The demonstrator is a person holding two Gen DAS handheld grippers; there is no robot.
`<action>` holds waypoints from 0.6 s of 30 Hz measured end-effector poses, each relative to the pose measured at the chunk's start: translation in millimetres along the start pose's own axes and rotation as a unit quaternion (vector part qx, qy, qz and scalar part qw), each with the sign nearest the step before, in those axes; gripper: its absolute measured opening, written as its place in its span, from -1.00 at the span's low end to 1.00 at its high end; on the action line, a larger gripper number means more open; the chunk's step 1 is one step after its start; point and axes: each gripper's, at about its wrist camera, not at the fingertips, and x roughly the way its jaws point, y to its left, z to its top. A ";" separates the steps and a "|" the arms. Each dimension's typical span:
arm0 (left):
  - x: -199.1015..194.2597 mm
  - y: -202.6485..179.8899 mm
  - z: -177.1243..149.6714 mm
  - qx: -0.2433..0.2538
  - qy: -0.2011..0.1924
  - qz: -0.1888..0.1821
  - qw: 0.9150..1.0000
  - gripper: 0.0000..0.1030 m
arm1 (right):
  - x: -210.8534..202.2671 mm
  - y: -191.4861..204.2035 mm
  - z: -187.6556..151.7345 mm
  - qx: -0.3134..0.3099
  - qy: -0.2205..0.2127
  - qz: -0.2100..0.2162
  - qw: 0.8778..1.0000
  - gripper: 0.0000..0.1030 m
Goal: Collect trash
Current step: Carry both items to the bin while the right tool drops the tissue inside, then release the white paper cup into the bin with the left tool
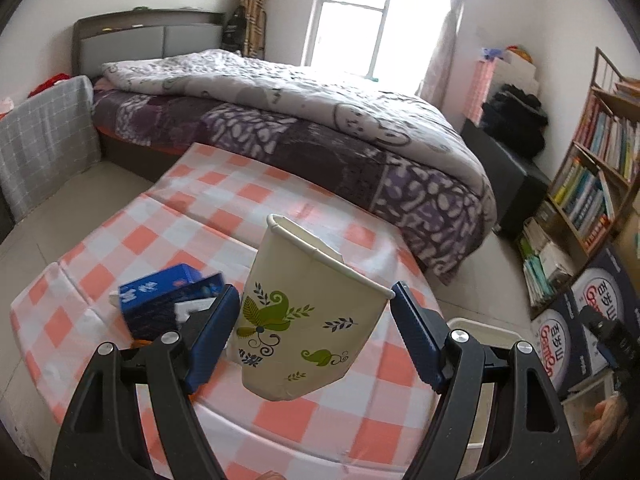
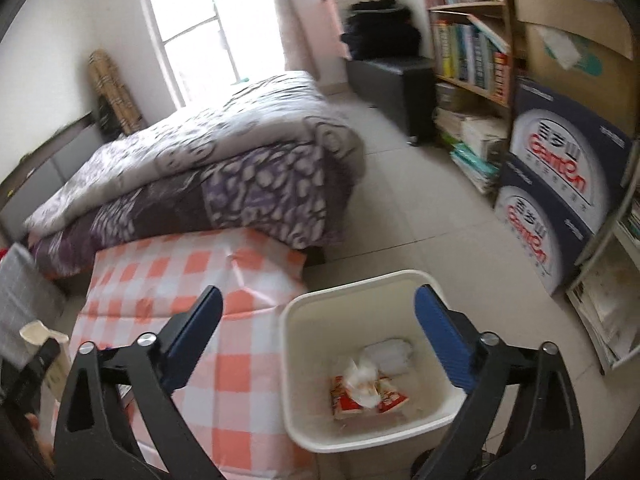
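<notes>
My left gripper (image 1: 314, 300) is shut on a cream paper cup (image 1: 308, 312) with green leaf prints, held tilted above the checked table (image 1: 208, 216). A blue carton (image 1: 168, 296) lies on the table just left of the cup. My right gripper (image 2: 318, 300) is open and empty, above the rim of a white trash bin (image 2: 304, 364) that stands on the floor beside the table (image 2: 240, 400). The bin holds a red-and-white wrapper (image 2: 368, 398) and crumpled white paper. The cup's rim shows at the far left of the right wrist view (image 2: 38, 330). The bin's rim shows in the left wrist view (image 1: 484, 326).
A bed with a purple quilt (image 1: 320, 128) stands behind the table. A bookshelf (image 2: 468, 40) and stacked blue boxes (image 2: 560, 184) line the right wall. A black cabinet (image 2: 396, 88) stands near the window. A grey checked cloth (image 1: 44, 136) hangs at the left.
</notes>
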 end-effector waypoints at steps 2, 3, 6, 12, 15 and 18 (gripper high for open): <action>4.4 -11.2 -3.4 0.004 0.007 -0.009 1.000 0.47 | -0.1 -12.9 2.0 0.013 0.001 -0.010 1.000 0.86; 6.9 -17.2 -4.9 0.007 0.010 -0.013 1.000 0.48 | 0.1 -20.8 3.7 0.019 0.003 -0.014 1.000 0.86; 13.6 -33.3 -9.9 0.016 0.020 -0.027 0.999 0.48 | -1.2 -37.8 7.7 0.025 0.002 -0.026 0.999 0.86; 27.7 -82.8 -27.9 0.053 0.042 -0.057 0.996 0.49 | -7.6 -63.2 12.2 0.021 -0.012 -0.052 0.998 0.86; 32.7 -106.1 -37.9 0.073 0.051 -0.072 0.993 0.49 | -10.9 -78.2 14.9 0.025 -0.018 -0.063 0.998 0.86; 37.8 -131.1 -48.3 0.096 0.060 -0.089 0.990 0.50 | -13.1 -94.2 16.5 0.033 -0.022 -0.072 0.997 0.86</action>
